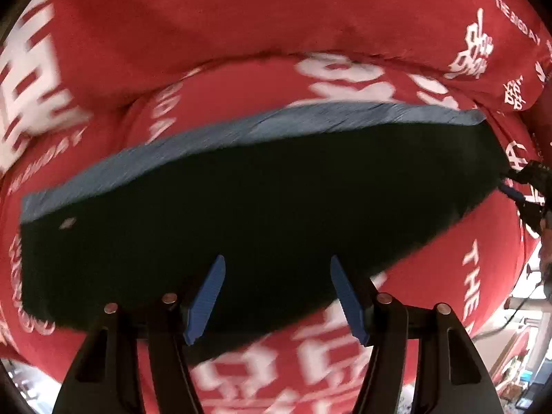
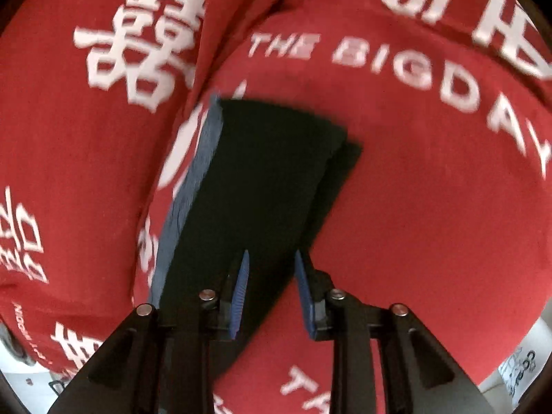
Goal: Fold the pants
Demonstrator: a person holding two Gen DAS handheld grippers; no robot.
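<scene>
The dark pants (image 1: 262, 214) lie folded flat on a red bedspread, with a blue-grey waistband (image 1: 241, 138) along their far edge. My left gripper (image 1: 276, 269) is open and empty, its blue fingers over the near edge of the pants. In the right wrist view the pants (image 2: 262, 179) run away from me, with the waistband (image 2: 193, 186) on the left side. My right gripper (image 2: 270, 262) is open and empty over the near end of the pants. The right gripper also shows in the left wrist view (image 1: 521, 193) at the pants' right end.
The red bedspread (image 1: 241, 17) with white lettering covers nearly all of both views (image 2: 431, 189) and bulges into a fold behind the pants. The room floor and clutter (image 1: 517, 362) show past the bed's edge at lower right.
</scene>
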